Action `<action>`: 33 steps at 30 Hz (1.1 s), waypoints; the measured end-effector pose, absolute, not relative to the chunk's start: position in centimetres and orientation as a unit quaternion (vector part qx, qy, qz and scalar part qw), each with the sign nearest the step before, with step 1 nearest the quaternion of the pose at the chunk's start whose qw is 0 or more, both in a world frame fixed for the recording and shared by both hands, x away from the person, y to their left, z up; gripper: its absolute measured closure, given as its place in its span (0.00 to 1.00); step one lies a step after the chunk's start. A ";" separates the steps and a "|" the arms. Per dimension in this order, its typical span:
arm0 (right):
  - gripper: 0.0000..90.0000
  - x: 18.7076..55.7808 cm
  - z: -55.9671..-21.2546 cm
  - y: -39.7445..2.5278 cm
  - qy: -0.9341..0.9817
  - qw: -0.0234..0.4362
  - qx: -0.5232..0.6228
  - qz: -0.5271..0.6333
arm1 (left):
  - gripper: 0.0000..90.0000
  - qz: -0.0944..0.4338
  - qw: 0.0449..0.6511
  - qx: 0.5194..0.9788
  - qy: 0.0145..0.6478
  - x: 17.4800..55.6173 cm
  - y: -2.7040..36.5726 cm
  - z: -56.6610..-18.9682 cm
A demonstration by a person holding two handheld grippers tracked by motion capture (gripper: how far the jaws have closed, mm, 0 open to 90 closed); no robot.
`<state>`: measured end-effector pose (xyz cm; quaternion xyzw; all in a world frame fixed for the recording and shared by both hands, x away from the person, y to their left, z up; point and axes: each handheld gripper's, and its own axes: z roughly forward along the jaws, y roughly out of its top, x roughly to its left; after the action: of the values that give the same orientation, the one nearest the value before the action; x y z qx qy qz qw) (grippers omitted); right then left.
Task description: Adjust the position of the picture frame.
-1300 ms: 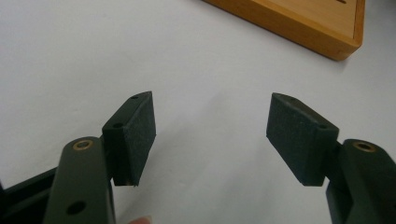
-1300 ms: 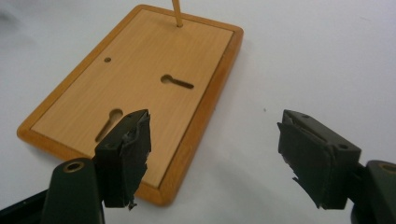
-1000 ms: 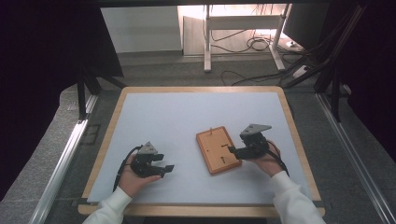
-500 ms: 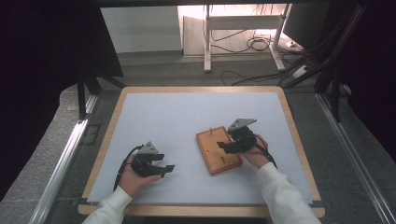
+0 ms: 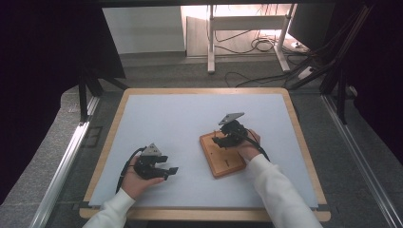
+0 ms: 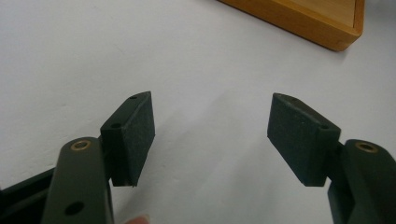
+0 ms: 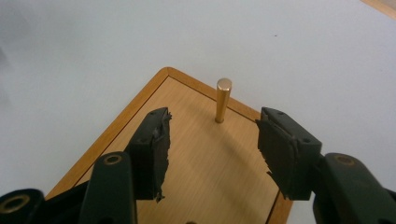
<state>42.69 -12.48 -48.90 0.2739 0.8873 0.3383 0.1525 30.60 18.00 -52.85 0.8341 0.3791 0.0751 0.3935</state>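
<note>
Right gripper view has the upright brass peg on the rimmed wooden board just beyond the right gripper, jaws apart, the nearer hand.

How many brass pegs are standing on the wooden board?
1. The brass peg stands upright near the far corner of the wooden board, just ahead of the open right tongs. Others may be hidden behind them.

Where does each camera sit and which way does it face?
High view: above the person's side, facing forward and down on the white table; sleeves, hands, both grippers.
Left gripper view: on the left gripper, open fingers facing bare table.
Right gripper view: on the right gripper, open, facing the brass peg.
All share the flat wooden board.
</note>
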 end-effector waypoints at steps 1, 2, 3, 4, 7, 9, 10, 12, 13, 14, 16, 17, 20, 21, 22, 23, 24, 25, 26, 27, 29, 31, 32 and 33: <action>0.52 42.7 -48.9 -12.5 0.887 0.153 0.274 0.338 | 0.36 0.075 0.393 0.834 0.379 30.6 18.0 -52.9; 0.52 42.9 -49.0 -12.3 0.889 0.151 0.274 0.335 | 0.36 0.075 0.393 0.834 0.379 30.6 18.0 -52.9; 0.55 43.3 -49.1 -12.2 0.889 0.148 0.275 0.334 | 0.36 0.075 0.393 0.834 0.379 30.6 18.0 -52.9; 0.55 43.3 -49.1 -12.2 0.889 0.148 0.275 0.334 | 0.36 0.075 0.393 0.834 0.379 30.6 18.0 -52.9; 0.61 44.1 -49.5 -12.0 0.890 0.142 0.272 0.337 | 0.36 0.076 0.392 0.834 0.380 30.7 18.0 -52.9; 0.63 44.2 -49.6 -12.0 0.890 0.138 0.272 0.340 | 0.36 0.075 0.392 0.834 0.381 30.7 18.1 -52.9; 0.66 44.6 -49.8 -12.0 0.889 0.134 0.271 0.344 | 0.36 0.075 0.392 0.834 0.380 30.7 18.1 -52.9; 0.69 44.9 -50.1 -11.9 0.891 0.135 0.266 0.341 | 0.36 0.075 0.391 0.835 0.380 30.7 18.1 -53.0; 0.69 44.9 -50.1 -11.9 0.891 0.135 0.266 0.341 | 0.36 0.075 0.391 0.835 0.380 30.7 18.1 -53.0; 0.74 45.0 -50.3 -11.9 0.891 0.138 0.267 0.340 | 0.36 0.074 0.390 0.835 0.380 30.7 18.1 -53.0; 0.80 45.1 -50.4 -11.8 0.891 0.139 0.264 0.343 | 0.36 0.074 0.390 0.836 0.380 30.7 18.1 -53.0; 0.83 45.1 -50.4 -11.8 0.891 0.140 0.262 0.343 | 0.36 0.073 0.390 0.836 0.379 30.8 18.1 -53.0; 0.93 45.0 -50.5 -11.6 0.895 0.140 0.250 0.343 | 0.36 0.073 0.388 0.837 0.379 30.8 18.1 -53.0; 0.93 44.9 -50.5 -11.6 0.896 0.141 0.249 0.341 | 0.36 0.073 0.389 0.837 0.378 30.8 18.1 -53.0; 0.94 44.8 -50.5 -11.5 0.897 0.147 0.247 0.337 | 0.36 0.073 0.388 0.837 0.378 30.8 18.1 -53.0; 0.94 44.7 -50.4 -11.4 0.897 0.148 0.247 0.336 | 0.36 0.073 0.388 0.837 0.378 30.8 18.1 -53.0; 0.94 44.7 -50.4 -11.4 0.896 0.148 0.250 0.335 | 0.36 0.073 0.388 0.837 0.378 30.8 18.1 -53.0; 0.94 44.7 -50.4 -11.4 0.894 0.146 0.256 0.336 | 0.36 0.073 0.388 0.837 0.378 30.8 18.1 -53.0; 0.94 44.7 -50.4 -11.5 0.894 0.144 0.259 0.337 | 0.36 0.073 0.388 0.838 0.378 30.8 18.1 -53.0; 0.94 44.7 -50.4 -11.5 0.894 0.144 0.259 0.337 | 0.36 0.073 0.388 0.838 0.378 30.8 18.1 -53.0; 0.94 44.7 -50.3 -11.4 0.892 0.141 0.267 0.335 | 0.36 0.073 0.387 0.838 0.378 30.8 18.1 -53.1; 0.95 44.6 -50.1 -11.2 0.891 0.138 0.278 0.331 | 0.36 0.073 0.387 0.838 0.378 30.8 18.1 -53.1; 0.95 44.5 -50.1 -11.1 0.891 0.135 0.281 0.330 | 0.36 0.072 0.386 0.838 0.378 30.8 18.1 -53.1; 0.95 44.5 -50.1 -11.1 0.891 0.135 0.281 0.330 | 0.36 0.072 0.386 0.838 0.378 30.8 18.1 -53.1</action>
<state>44.49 -11.15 -50.05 0.2812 0.8910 0.3298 0.1351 30.85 18.10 -53.10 0.8382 0.3779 0.0724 0.3864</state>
